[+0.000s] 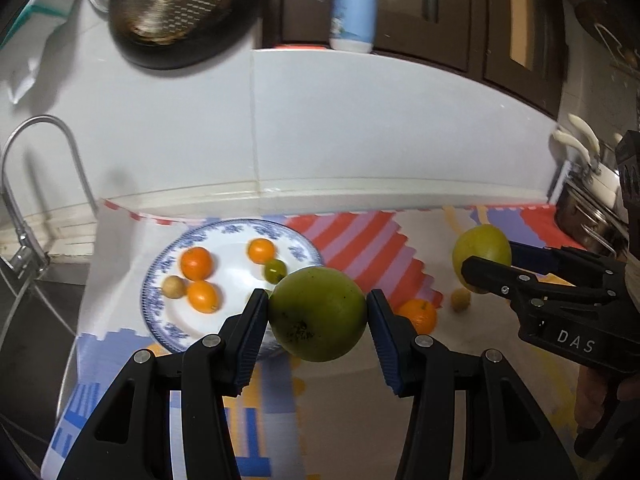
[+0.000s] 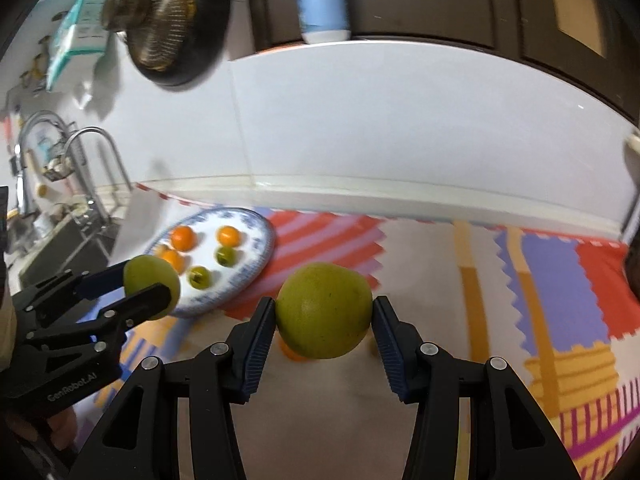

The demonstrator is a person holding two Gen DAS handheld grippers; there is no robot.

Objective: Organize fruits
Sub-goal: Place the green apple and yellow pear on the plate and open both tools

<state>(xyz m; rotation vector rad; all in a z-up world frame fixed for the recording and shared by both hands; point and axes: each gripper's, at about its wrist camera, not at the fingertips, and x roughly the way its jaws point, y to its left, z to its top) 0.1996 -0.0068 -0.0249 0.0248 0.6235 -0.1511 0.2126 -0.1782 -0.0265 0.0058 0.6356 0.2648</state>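
Note:
In the left wrist view, my left gripper [image 1: 318, 304] is shut on a large green fruit [image 1: 318, 332], held above the near rim of a blue-and-white plate [image 1: 160, 264]. The plate carries three oranges [image 1: 195, 263], a small green fruit [image 1: 275, 270] and a small tan fruit [image 1: 174, 287]. To the right, my right gripper [image 1: 490, 258] is shut on a yellow-green fruit [image 1: 480, 240]. Below it an orange [image 1: 418, 314] and a small tan fruit [image 1: 460, 300] lie on the mat. In the right wrist view, my right gripper [image 2: 325, 308] clamps its fruit [image 2: 324, 320]; the left gripper [image 2: 142, 282] holds its fruit [image 2: 150, 276] over the plate [image 2: 260, 256].
A colourful patterned mat [image 1: 360, 248] covers the counter. A faucet [image 1: 40, 152] and sink sit at the left. A black pan [image 1: 180, 12] hangs on the white tiled wall, with a blue-white bottle [image 1: 354, 4] on the ledge above. Metal pots [image 1: 588, 216] stand at the far right.

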